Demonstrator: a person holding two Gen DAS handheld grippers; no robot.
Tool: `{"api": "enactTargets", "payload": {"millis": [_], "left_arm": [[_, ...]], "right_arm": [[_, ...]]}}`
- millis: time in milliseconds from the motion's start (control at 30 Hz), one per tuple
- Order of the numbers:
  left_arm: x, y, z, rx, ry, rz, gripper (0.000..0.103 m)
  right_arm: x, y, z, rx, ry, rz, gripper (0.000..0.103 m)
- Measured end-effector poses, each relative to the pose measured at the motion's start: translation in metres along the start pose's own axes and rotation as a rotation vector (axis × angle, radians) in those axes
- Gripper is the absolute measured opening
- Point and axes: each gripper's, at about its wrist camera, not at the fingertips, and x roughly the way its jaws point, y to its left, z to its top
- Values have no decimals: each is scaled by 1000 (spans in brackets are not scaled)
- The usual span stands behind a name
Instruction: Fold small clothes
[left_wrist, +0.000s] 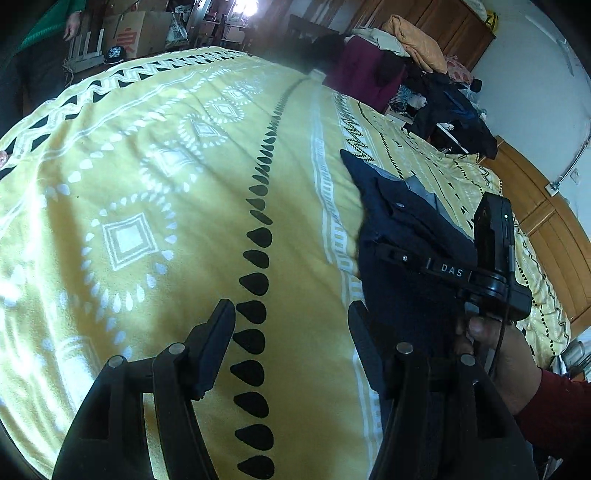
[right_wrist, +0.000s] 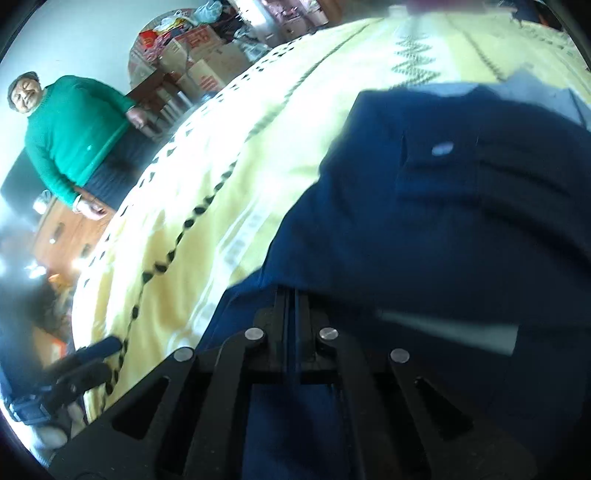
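The navy garment (right_wrist: 443, 206) lay on the bed (left_wrist: 147, 221), at two o'clock from the left gripper (left_wrist: 291, 325), whose tongs stood apart. The right gripper (right_wrist: 291, 295) pinched its hem; carrying it flat should keep the fold clean.

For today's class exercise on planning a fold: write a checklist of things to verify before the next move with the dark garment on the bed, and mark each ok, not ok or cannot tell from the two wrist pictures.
1. Right gripper shut on the dark navy fabric garment: ok, cloth is pinched between its closed jaws.
2. Left gripper free: ok, jaws open, nothing between them.
3. Left gripper near the garment: ok, its one finger sits at the cloth's edge.
4. Garment lies flat: not ok, it is bunched and lifted.
5. Yellow patterned bedspread has bare room beside the garment: ok.
6. Which edge is gripped: cannot tell.
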Motion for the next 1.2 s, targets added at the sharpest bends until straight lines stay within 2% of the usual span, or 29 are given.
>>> {"api": "enactTargets", "payload": {"millis": [100, 200, 400, 533, 667, 767, 867, 933, 967, 1100, 1167, 1200], "left_arm": [[6, 2, 1, -11, -2, -31, 66], [10, 3, 1, -13, 0, -51, 66], [9, -2, -6, -17, 27, -99, 67], [17, -15, -16, 10, 41, -95, 69], [15, -16, -12, -31, 29, -97, 69], [9, -17, -9, -27, 21, -82, 69], [8, -29, -1, 29, 23, -67, 69], [12, -46, 10, 119, 27, -42, 69], [17, -57, 18, 169, 25, -29, 69], [63, -91, 54, 293, 66, 2, 69], [97, -104, 63, 349, 116, 54, 65], [110, -109, 64, 358, 138, 69, 58]], "right_arm": [[3, 3, 4, -11, -17, -33, 1], [11, 20, 13, -91, -28, -49, 0], [30, 30, 15, -167, 8, -123, 2], [37, 20, 22, -122, 32, -74, 1], [19, 20, 16, -97, 71, -17, 0], [-15, 30, -1, -203, 85, 26, 5], [-53, 28, 2, -306, 14, 44, 14], [-72, 17, 10, -341, -51, 23, 42], [-75, 7, 18, -342, -73, 17, 44], [-57, -26, 45, -263, -35, 30, 39], [-48, -33, 51, -246, -10, 58, 35], [-44, -36, 54, -234, 0, 74, 35]]}}
